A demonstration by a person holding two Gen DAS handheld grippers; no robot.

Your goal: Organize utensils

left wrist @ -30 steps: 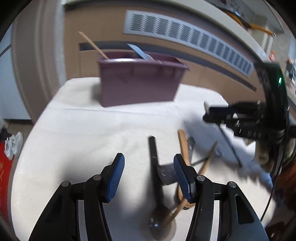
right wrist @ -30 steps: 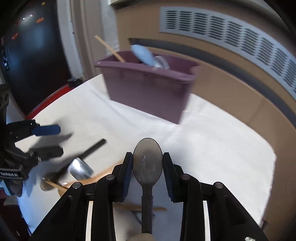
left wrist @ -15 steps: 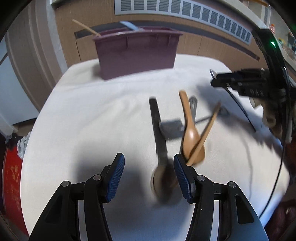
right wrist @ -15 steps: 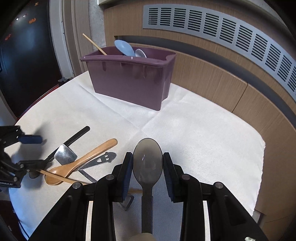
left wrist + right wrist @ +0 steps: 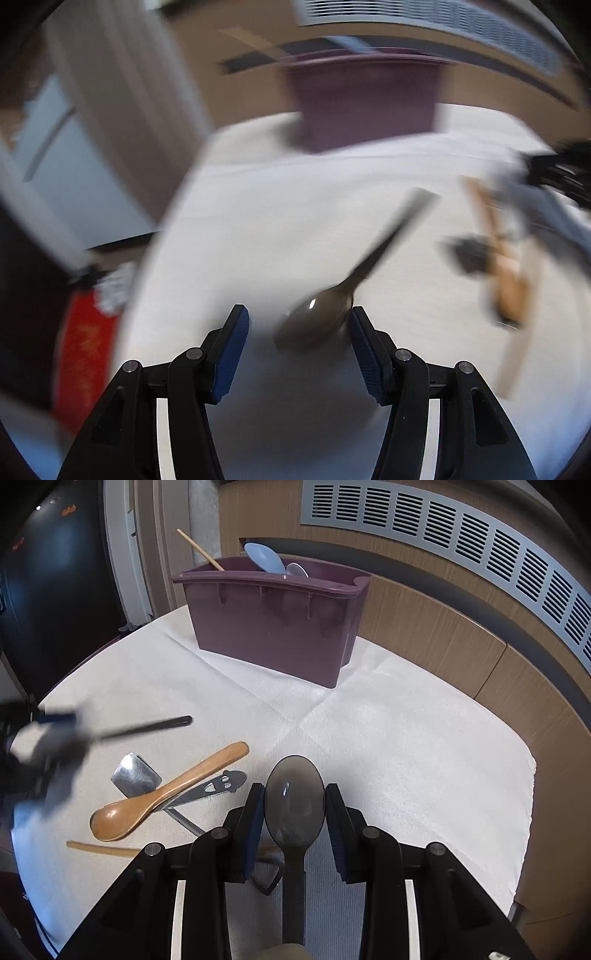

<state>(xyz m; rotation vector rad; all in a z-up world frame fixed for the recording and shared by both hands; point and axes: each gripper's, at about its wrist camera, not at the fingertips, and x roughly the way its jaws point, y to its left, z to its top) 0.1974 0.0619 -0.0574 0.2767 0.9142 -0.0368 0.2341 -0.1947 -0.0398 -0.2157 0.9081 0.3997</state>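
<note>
Fingers of the right gripper (image 5: 294, 806) hold a dark grey plastic spoon (image 5: 294, 805). The left gripper (image 5: 297, 341) is open beside a black-handled dark spoon (image 5: 317, 325) on the white tablecloth (image 5: 388, 738).

Left claw (image 5: 295, 336): black angular linkage arms, round silver screws at joints, blue ribbed pads (image 5: 231, 349) on inner faces. Right claw (image 5: 294, 814): same black build, silver pivot screws, dark blue pads (image 5: 254, 827), white strips along inner frame edges.
</note>
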